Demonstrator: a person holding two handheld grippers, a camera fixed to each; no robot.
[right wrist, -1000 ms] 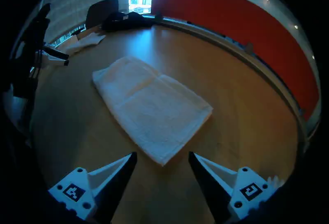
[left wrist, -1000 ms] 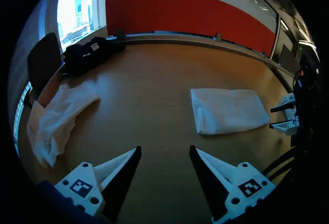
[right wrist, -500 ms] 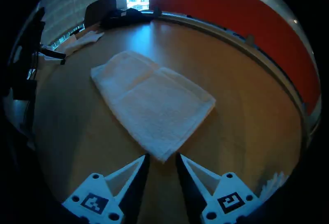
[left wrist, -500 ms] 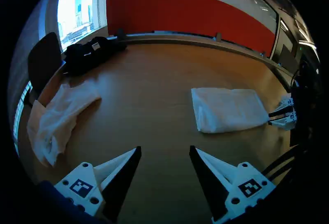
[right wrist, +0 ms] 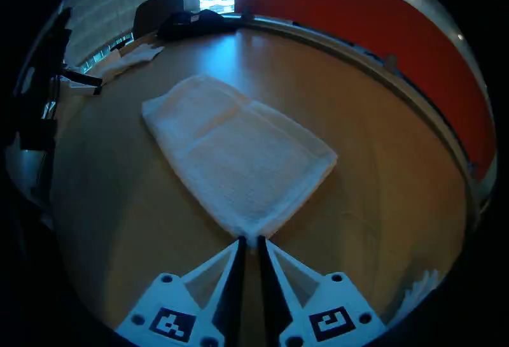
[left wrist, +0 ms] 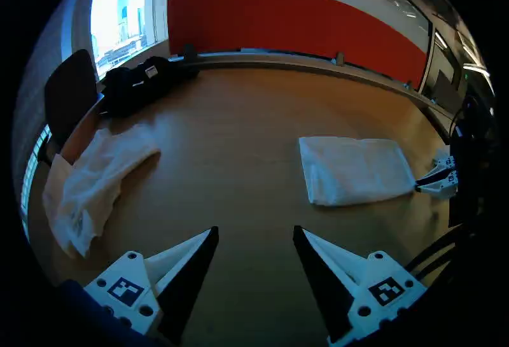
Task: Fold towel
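The right hand-held gripper (right wrist: 250, 240) is pinched nearly together on the nearest corner of the towel (right wrist: 235, 156), which lies folded flat on the counter (right wrist: 382, 200). Soft, light and limp, it will likely droop and come open if only one layer is caught. The left hand-held gripper (left wrist: 254, 229) hangs spread apart over bare wood, well off. A crumpled cloth (left wrist: 95, 181) lies beyond.
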